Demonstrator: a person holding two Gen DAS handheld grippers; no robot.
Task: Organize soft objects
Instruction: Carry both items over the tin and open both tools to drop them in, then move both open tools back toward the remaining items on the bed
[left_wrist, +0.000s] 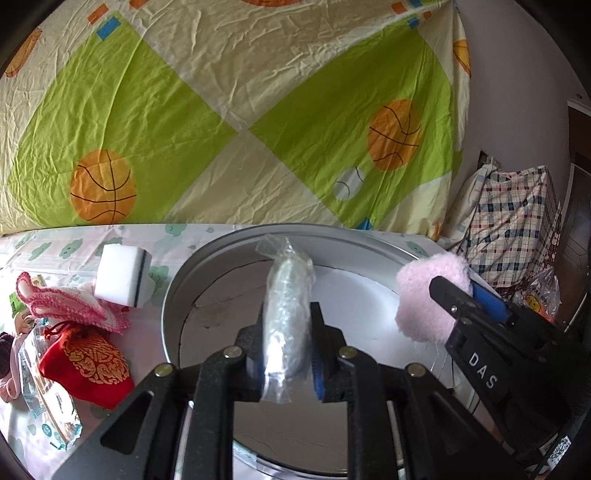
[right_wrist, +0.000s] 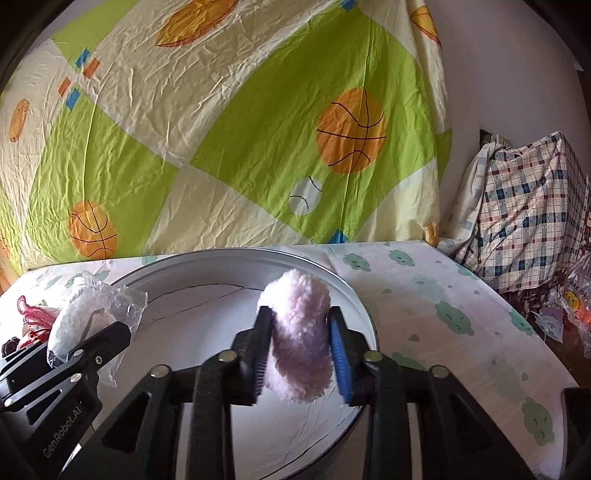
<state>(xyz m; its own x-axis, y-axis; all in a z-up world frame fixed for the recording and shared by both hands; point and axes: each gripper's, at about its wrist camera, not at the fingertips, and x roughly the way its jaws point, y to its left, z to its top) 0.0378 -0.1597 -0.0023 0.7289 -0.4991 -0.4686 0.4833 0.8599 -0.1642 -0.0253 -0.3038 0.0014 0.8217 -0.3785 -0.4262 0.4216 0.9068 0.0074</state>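
Note:
My left gripper (left_wrist: 286, 332) is shut on a plastic-wrapped white pad (left_wrist: 286, 314) and holds it over the round metal basin (left_wrist: 173, 295). My right gripper (right_wrist: 299, 343) is shut on a fluffy pink puff (right_wrist: 299, 339), also over the basin (right_wrist: 354, 295). In the left wrist view the right gripper (left_wrist: 465, 299) and the puff (left_wrist: 428, 295) show at the basin's right rim. In the right wrist view the left gripper (right_wrist: 92, 332) with the wrapped pad (right_wrist: 81, 317) shows at the left rim.
Left of the basin lie a white sponge (left_wrist: 122, 277), a pink crocheted cloth (left_wrist: 66, 306), a red drawstring pouch (left_wrist: 85, 365) and a tissue packet (left_wrist: 48, 406). A basketball-print sheet (left_wrist: 221, 110) hangs behind. A plaid bundle (right_wrist: 528, 206) sits at the right.

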